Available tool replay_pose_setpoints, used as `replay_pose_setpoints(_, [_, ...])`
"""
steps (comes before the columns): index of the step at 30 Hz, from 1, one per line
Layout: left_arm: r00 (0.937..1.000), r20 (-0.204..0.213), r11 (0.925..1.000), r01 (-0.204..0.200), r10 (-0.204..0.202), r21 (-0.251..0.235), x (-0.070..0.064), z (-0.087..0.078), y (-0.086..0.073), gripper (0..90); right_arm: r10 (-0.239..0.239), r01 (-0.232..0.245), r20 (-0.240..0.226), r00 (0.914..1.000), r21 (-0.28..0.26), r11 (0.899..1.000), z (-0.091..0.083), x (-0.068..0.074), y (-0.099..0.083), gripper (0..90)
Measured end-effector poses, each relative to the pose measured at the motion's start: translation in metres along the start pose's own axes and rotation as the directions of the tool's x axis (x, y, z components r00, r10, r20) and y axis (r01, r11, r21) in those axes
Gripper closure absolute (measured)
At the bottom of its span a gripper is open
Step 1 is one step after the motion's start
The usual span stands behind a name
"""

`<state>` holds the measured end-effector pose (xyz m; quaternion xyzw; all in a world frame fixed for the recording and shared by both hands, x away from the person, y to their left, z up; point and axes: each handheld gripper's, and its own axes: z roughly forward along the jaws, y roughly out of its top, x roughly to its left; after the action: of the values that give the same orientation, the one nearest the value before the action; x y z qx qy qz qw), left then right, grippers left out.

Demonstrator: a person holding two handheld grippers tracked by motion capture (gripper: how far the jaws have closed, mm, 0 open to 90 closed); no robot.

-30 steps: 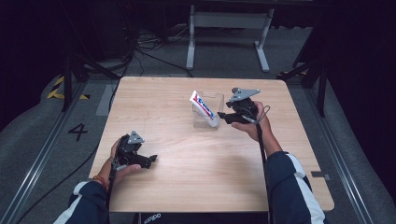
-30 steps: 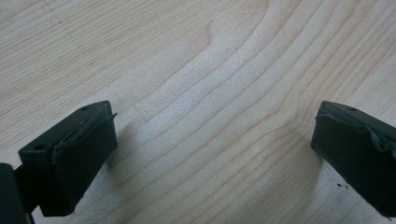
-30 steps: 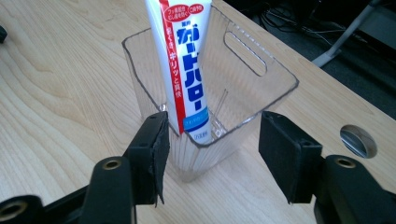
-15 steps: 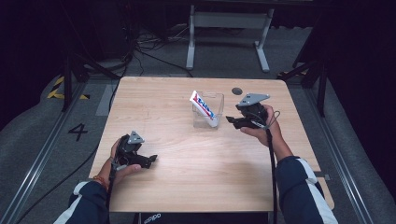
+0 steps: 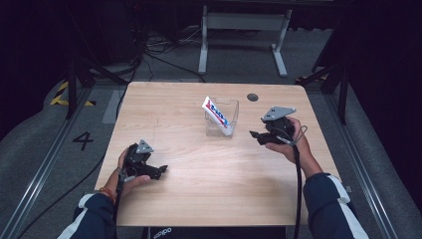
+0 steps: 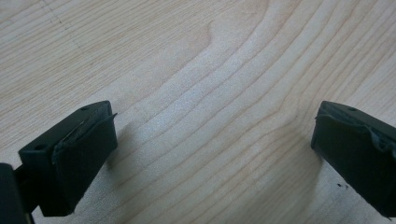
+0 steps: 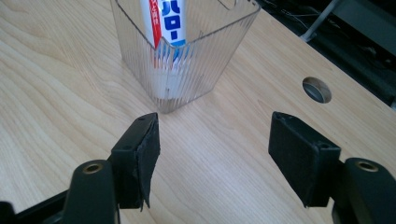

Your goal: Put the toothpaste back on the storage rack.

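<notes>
Right, my right fingers (image 7: 212,161) are spread wide w/ nothing between them, hovering just off the counter (image 5: 199,199) beside the clear ribbed cup (image 7: 184,51). The toothpaste tube (image 5: 217,113) stands tilted inside that cup, cap end down, top leaning over the far-left rim; it rests there b/c the cup walls prop it. I hold this side low and aimed at the cup base, prob. so I stay clear of it w/o knocking it over. My left fingers (image 6: 210,154) are also released, gaping over bare wood, well apart from the cup, parked near my edge so the left hand (image 5: 130,169) stays out of the way.
</notes>
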<state>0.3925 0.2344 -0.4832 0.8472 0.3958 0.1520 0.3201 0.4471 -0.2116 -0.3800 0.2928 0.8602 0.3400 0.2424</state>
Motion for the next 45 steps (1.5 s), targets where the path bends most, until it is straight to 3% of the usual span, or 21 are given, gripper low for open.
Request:
replay_pose_setpoints(18, [1.0000, 0.000, 1.0000, 0.002, -0.002, -0.001, 0.000, 0.000, 0.000, 0.7, 0.026, -0.028, 0.031, 0.9992, 0.083, 0.996, -0.012, -0.003, -0.043, 29.3])
replay_pose_setpoints(45, [1.0000, 0.003, 1.0000, 0.005, -0.005, -0.001, 0.000, 0.000, 0.000, 0.7, 0.110, -0.118, 0.073, 0.9912, 0.107, 0.987, -0.035, 0.002, -0.122, 28.9])
